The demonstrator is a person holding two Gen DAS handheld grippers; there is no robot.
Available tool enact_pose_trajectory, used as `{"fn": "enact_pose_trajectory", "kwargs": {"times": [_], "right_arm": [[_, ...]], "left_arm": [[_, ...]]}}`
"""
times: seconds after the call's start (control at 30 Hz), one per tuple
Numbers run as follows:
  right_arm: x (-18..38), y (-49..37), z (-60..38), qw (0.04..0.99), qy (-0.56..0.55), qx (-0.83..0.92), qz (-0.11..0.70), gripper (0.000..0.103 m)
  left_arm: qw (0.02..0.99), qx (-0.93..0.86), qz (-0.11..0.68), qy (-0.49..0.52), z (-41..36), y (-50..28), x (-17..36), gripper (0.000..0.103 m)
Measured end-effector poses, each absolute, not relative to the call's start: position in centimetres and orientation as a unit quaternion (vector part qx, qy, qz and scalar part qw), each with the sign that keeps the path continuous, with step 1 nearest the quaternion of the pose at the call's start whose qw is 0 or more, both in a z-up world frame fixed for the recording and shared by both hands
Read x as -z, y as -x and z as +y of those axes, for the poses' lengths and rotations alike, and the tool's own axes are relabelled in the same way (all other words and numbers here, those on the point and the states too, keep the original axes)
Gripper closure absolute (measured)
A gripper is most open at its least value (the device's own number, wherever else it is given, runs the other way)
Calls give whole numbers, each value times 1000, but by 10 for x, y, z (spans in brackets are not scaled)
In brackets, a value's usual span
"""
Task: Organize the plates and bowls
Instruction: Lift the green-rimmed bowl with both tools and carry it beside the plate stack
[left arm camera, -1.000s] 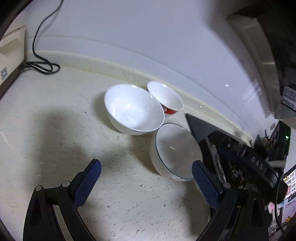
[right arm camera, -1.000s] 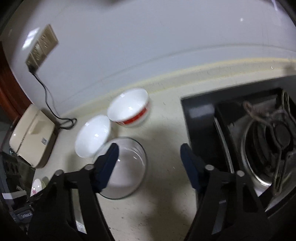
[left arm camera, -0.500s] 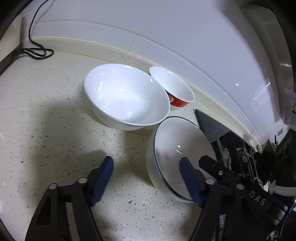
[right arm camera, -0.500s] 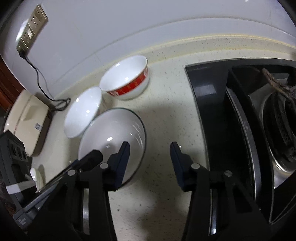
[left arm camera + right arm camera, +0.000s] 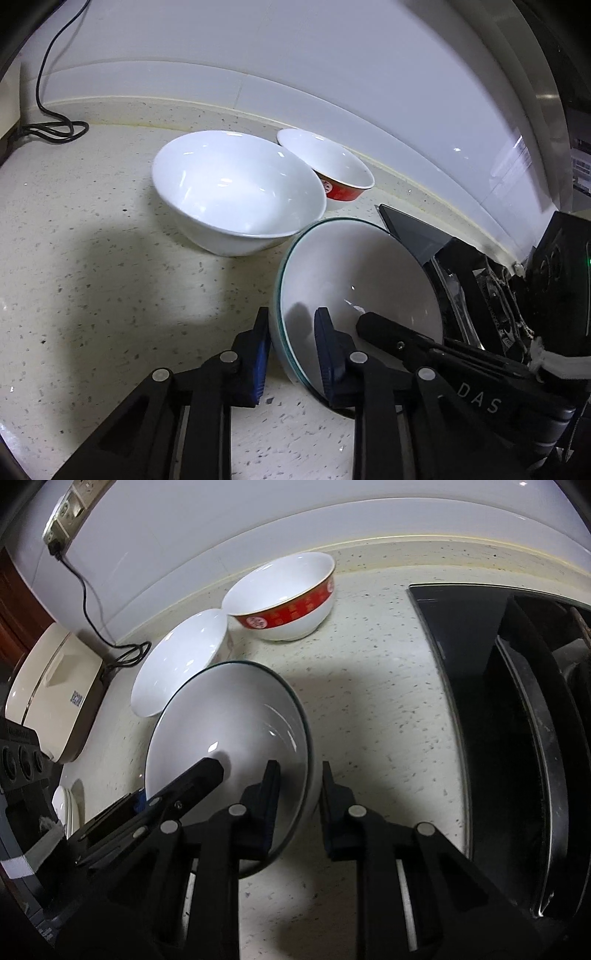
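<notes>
Bowl (image 5: 354,273) white and glossy, thin teal rim line

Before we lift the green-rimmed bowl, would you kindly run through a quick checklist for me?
1. Left gripper straddles the green-rimmed white bowl's wall, jaws closing: ok.
2. Right gripper straddles the wall on the other side, jaws closing: ok.
3. Firm squeeze on both sides: cannot tell.
4. Plain white bowl clear of the green-rimmed bowl: cannot tell, rims look very close.
5. Red-banded bowl stands apart: ok.
6. Black stove close on the right: not ok, lift carefully.
</notes>
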State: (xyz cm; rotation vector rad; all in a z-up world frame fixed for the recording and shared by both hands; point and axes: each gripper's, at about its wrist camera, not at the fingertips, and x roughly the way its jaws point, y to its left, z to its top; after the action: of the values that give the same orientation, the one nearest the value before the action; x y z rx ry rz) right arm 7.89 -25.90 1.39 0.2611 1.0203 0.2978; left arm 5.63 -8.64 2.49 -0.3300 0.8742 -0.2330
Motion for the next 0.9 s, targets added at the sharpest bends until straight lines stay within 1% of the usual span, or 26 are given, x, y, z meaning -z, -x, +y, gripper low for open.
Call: {"fn": "enact_pose_trajectory", "kwargs": {"times": [0.67, 0.9], "right_arm": [[-22, -70, -219, 844, -99, -211, 483, 79], [-25, -65, -194, 835, -93, -254, 480, 78]], "left_arm": [[893, 53, 405, 187, -49, -37, -39, 78], [904, 17, 378, 197, -26, -23, -47, 78]]}}
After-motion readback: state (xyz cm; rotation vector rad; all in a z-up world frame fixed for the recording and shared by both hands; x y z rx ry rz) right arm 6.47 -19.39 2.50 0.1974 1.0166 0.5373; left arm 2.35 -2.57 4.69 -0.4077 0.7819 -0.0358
